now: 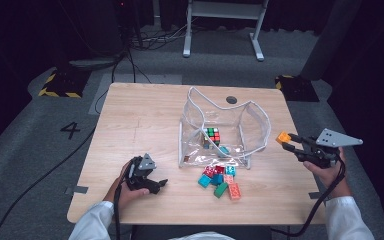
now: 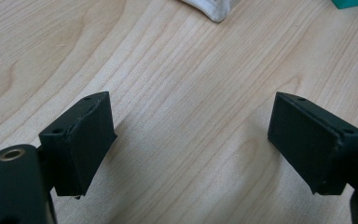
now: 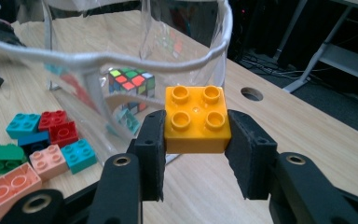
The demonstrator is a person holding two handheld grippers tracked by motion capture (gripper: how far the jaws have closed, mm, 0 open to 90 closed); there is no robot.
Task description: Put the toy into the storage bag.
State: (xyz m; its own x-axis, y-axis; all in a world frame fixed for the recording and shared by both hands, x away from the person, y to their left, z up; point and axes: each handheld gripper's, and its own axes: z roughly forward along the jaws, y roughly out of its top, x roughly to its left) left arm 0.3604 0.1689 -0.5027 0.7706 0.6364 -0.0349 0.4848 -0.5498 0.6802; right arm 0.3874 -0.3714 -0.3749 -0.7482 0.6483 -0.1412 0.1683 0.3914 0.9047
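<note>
My right gripper is shut on an orange four-stud brick, held above the table's right side, beside the clear plastic bag. In the high view the orange brick sits at the tips of the right gripper. Inside the bag lie a colour cube and a teal brick. A pile of loose bricks lies in front of the bag. My left gripper rests low at the front left, open over bare wood, nothing between its pads.
The wooden table has a round cable hole behind the bag. Bare wood stretches left of the bag and behind it. Beyond the table are cables, a white desk frame and dark curtains.
</note>
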